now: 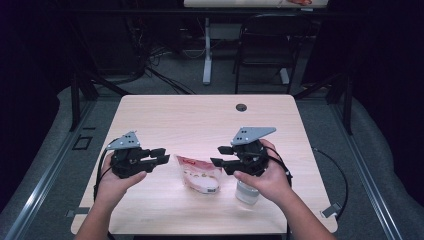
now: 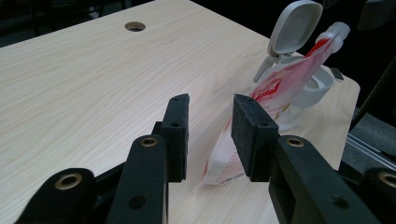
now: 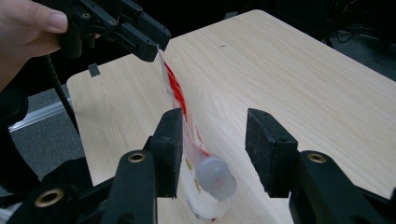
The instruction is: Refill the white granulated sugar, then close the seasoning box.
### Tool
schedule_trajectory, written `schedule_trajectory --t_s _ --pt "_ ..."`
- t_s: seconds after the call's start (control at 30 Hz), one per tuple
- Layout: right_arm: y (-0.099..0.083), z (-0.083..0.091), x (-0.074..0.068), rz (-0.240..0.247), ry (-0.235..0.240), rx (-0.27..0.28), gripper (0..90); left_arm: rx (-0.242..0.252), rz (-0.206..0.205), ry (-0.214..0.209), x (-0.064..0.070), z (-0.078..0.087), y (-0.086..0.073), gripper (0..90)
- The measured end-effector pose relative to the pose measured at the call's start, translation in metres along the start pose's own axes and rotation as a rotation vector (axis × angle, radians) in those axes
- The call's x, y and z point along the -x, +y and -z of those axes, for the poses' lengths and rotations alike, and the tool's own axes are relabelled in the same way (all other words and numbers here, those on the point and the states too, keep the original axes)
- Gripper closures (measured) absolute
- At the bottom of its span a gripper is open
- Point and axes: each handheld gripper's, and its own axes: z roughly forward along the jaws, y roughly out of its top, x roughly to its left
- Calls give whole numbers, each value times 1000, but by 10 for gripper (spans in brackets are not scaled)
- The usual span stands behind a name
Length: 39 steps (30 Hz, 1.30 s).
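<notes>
Where the wooden table (image 1: 165, 112) spreads pale and mostly bare toward the far cable hole, the work sits near the person's edge, between the two hands. The red-and-white refill pouch (image 1: 200, 172) lies there on the tabletop, its long axis running from a flat sealed corner on the left side to its spouted end on the right. That spouted end points toward a white open-lidded container (image 1: 247, 192), which stands just beside the pouch under the right hand.

The left gripper (image 1: 159, 156) hovers just left of the pouch with its jaws spread and nothing between them. In the left gripper view the pouch (image 2: 261, 112) lies ahead and slightly to the right of the gap, its length leading away toward the container's raised flip lid (image 2: 295, 28).

The right gripper (image 1: 219, 155) is also spread and empty. It hangs over the pouch's right end, so in the right gripper view the pouch's white spout cap (image 3: 215, 177) shows low within the gap between the jaws. By that reckoning the right gripper looks the better placed for the spout, the left one for the flat end. Any lift probably turns on taking the pouch at both ends along its length
</notes>
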Motion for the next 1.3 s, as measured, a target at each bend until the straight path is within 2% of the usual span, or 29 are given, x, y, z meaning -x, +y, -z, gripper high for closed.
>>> schedule_trajectory --t_s 0.13,0.4,0.67,0.87,0.93,1.3 --pt "8 -5 -1 12 4 -16 564 -5 -1 4 -1 1 0 673" --pt "17 -14 -3 45 19 -59 638 -12 -1 4 -2 0 -1 672" --pt "23 -22 -6 75 53 -78 642 -16 2 11 -4 0 -2 668" --pt "28 -29 -9 91 54 -94 636 -14 5 17 -5 2 -3 660" --pt "30 -31 -10 97 72 -106 637 -15 3 24 -6 3 -4 658" --pt "39 -55 -16 145 92 -173 676 -9 15 41 -8 9 -7 656"
